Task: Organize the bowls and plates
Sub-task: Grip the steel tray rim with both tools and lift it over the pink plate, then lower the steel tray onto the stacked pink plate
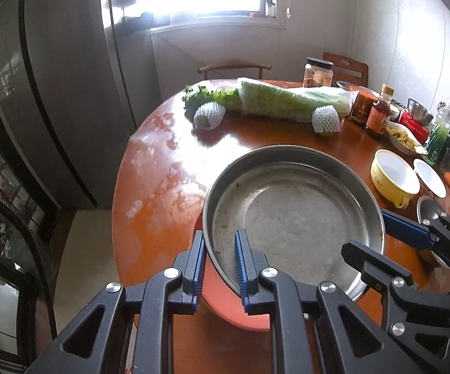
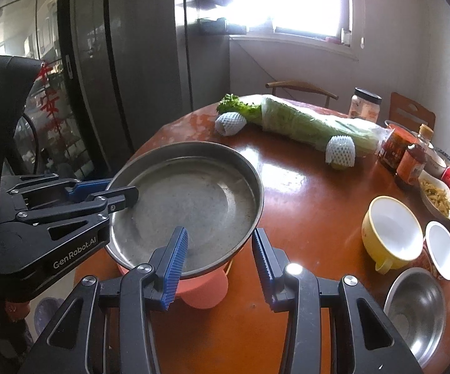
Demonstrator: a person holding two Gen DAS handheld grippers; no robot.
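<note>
A wide, shallow steel plate [image 1: 287, 212] [image 2: 193, 199] hangs over the near part of the round red-brown table [image 1: 162, 187], with a pink bowl [image 1: 234, 305] [image 2: 206, 290] partly hidden right under it. My left gripper [image 1: 218, 237] [image 2: 122, 188] is shut on the plate's rim, one finger inside and one outside. My right gripper [image 2: 220, 233] [image 1: 365, 233] is clamped over the opposite side of the rim in the same way. A yellow bowl [image 2: 391, 230] [image 1: 394, 176], a small white bowl [image 2: 441, 249] and a steel bowl [image 2: 416, 311] stand to the right.
Wrapped cabbage [image 2: 306, 124] and two foam-netted fruits lie across the far side of the table. Jars, sauce bottles, a dish of food and a red box crowd the right edge. A dark fridge [image 1: 69, 93] stands to the left, and chairs stand behind the table.
</note>
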